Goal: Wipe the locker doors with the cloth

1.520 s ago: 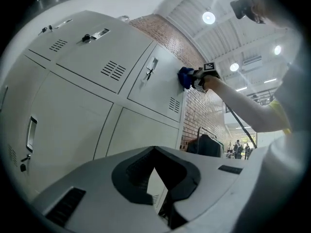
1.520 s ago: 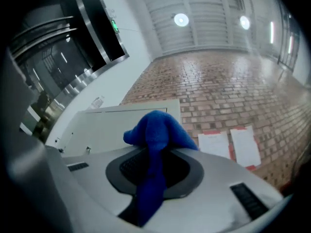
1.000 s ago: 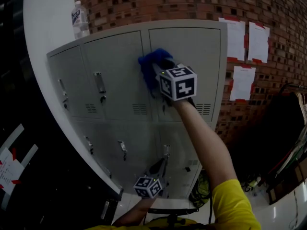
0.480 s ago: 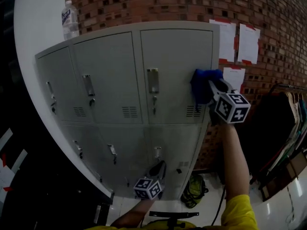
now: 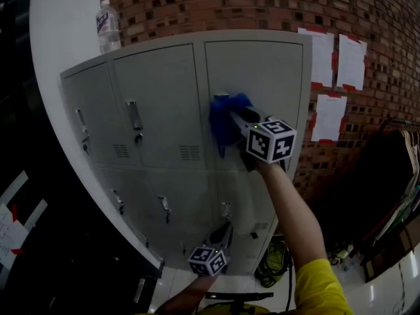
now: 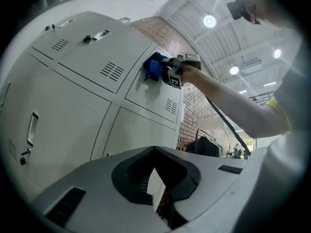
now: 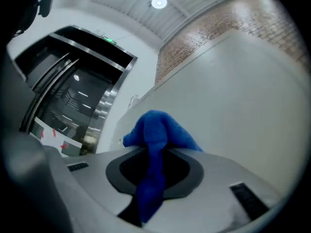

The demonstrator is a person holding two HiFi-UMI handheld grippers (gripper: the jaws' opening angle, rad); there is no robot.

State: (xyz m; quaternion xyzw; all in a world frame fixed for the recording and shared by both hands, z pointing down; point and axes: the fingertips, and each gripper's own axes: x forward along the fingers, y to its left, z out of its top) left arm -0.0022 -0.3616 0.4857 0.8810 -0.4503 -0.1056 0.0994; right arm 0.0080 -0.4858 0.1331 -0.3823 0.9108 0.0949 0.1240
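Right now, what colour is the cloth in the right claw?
Blue; the cloth shows best in the right gripper view.

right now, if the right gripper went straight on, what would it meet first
The upper right locker door, through the blue cloth clamped in the right gripper; the cloth looks to be against it, though depth is unclear.

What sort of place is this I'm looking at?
Probably a staff locker or changing area: a bank of grey metal lockers stands against a red brick wall with white paper notices taped up, and a rack of dark clothes stands nearby.
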